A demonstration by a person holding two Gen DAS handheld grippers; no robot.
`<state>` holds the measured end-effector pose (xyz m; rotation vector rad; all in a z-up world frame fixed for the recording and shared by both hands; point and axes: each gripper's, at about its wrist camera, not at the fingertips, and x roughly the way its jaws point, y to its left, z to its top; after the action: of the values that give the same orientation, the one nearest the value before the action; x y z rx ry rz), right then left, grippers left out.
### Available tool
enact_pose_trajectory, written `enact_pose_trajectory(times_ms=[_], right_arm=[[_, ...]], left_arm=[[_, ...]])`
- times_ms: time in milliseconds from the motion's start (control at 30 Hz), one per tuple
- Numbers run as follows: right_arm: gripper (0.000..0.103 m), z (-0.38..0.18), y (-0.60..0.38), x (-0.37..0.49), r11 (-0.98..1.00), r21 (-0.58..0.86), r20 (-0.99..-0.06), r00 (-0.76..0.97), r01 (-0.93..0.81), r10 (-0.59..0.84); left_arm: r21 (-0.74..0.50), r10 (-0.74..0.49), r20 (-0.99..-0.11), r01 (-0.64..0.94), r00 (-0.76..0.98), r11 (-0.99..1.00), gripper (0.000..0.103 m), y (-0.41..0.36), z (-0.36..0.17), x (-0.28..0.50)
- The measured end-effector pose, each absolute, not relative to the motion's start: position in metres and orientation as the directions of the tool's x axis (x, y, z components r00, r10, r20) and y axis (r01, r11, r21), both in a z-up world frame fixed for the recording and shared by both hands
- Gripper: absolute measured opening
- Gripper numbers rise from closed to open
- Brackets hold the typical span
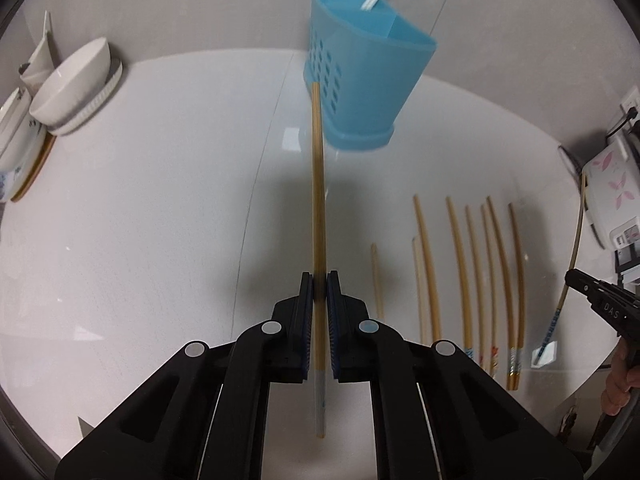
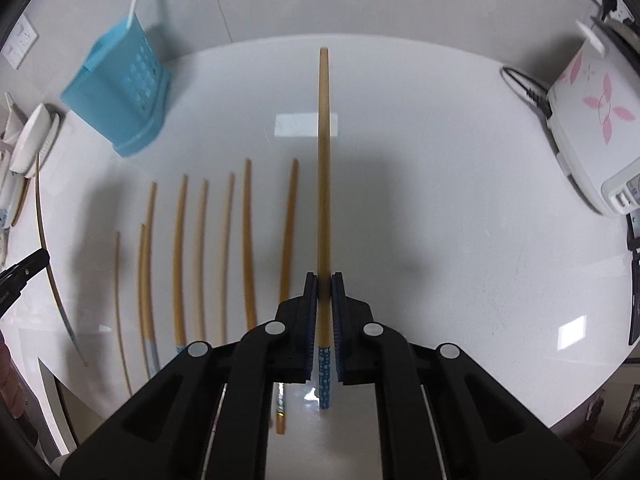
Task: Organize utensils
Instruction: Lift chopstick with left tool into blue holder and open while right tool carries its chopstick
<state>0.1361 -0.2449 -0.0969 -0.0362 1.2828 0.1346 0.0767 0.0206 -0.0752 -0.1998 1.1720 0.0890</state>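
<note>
My left gripper (image 1: 320,280) is shut on a bamboo chopstick (image 1: 318,200) with a grey-striped end, held above the white table. Its tip points toward the blue perforated utensil holder (image 1: 360,80), which stands upright beyond it. My right gripper (image 2: 324,280) is shut on a second chopstick (image 2: 324,160) with a blue dotted end, also lifted off the table. Several more chopsticks (image 2: 200,256) lie side by side on the table between the two grippers, also seen as a row of chopsticks (image 1: 472,272) in the left wrist view. The holder (image 2: 120,88) stands far left in the right wrist view.
White bowls (image 1: 72,84) and plates are stacked at the table's far left edge. A white rice cooker (image 2: 592,120) with pink flowers sits at the right, cables behind it. A white cord hangs into the holder. A hand shows at the right edge of the left wrist view.
</note>
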Motion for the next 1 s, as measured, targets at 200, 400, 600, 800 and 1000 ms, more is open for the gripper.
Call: enact_pose_trajectory(times_ms=[200, 400, 600, 800, 1000], right_arm=[[0.006, -0.056, -0.23, 0.145, 0.983, 0.091, -0.904, 0.401, -0.159, 0.148], [0.006, -0.03, -0.22, 0.163, 0.978, 0.094, -0.857, 0.485, -0.184, 0.174], [0.006, -0.001, -0.208, 0.173, 0.973, 0.101, -0.82, 0.537, -0.208, 0.2], [0.006, 0.025, -0.196, 0.184, 0.968, 0.108, -0.785, 0.577, -0.228, 0.224], [0.006, 0.047, -0.182, 0.195, 0.962, 0.107, -0.755, 0.609, -0.25, 0.243]], left_arm=[[-0.113, -0.024, -0.885, -0.164, 0.465, 0.98, 0.006, 0.03, -0.049, 0.094], [-0.105, -0.007, -0.854, -0.159, 0.52, 0.982, 0.006, 0.038, -0.022, 0.109], [-0.102, 0.0, -0.825, -0.149, 0.564, 0.984, 0.006, 0.035, 0.013, 0.121], [-0.115, -0.015, -0.798, -0.128, 0.603, 0.985, 0.006, 0.036, 0.053, 0.136], [-0.111, -0.011, -0.772, -0.117, 0.636, 0.987, 0.006, 0.037, 0.091, 0.157]])
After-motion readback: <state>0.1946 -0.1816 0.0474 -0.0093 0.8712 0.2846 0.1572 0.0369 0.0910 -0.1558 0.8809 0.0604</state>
